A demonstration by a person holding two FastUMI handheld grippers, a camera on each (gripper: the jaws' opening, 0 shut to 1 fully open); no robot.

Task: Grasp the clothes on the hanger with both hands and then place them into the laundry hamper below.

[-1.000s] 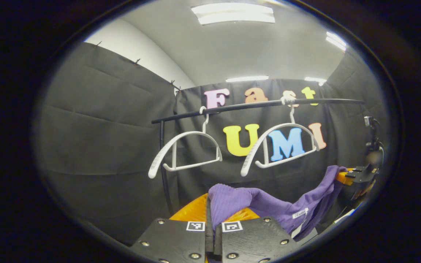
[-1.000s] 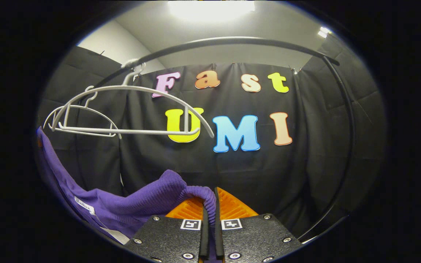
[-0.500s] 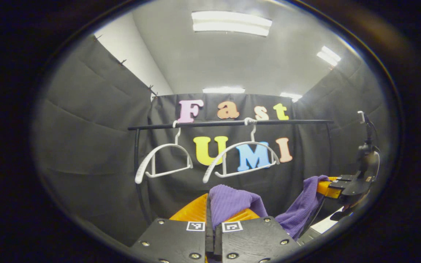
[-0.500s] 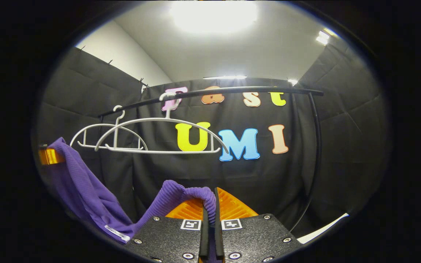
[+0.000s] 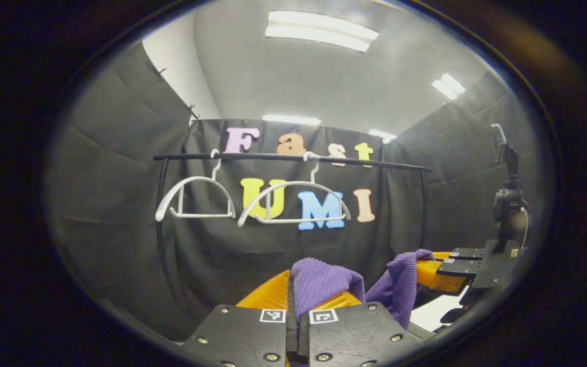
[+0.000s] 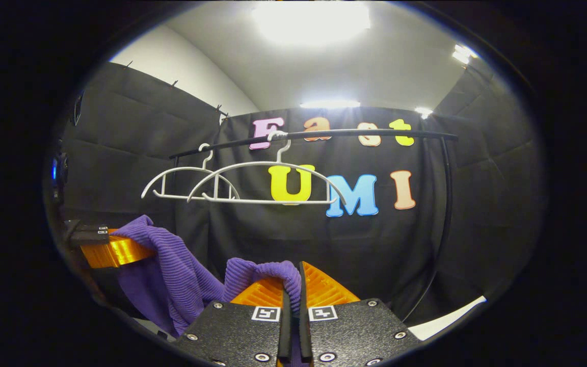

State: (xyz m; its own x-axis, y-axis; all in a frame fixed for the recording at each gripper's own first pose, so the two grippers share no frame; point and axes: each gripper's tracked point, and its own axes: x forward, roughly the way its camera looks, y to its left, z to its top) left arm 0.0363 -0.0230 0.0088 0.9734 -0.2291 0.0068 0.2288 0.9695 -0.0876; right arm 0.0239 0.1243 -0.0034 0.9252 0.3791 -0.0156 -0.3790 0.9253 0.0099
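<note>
Purple garment (image 5: 324, 283) clamped in both jaws, slack between; bare hangers (image 6: 268, 181) well apart above.

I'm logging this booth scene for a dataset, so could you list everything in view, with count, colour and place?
Purple garment: one, purple ribbed knit, slung between the two grippers, off the hangers.
Hangers: two, white, bare, hooked on the rail.
Clothes rail: one, black, across the back wall.
Ceiling lights: several, white, overhead.
Left gripper: jaws shut on the purple garment.
Right gripper: jaws shut on the purple garment.
</note>
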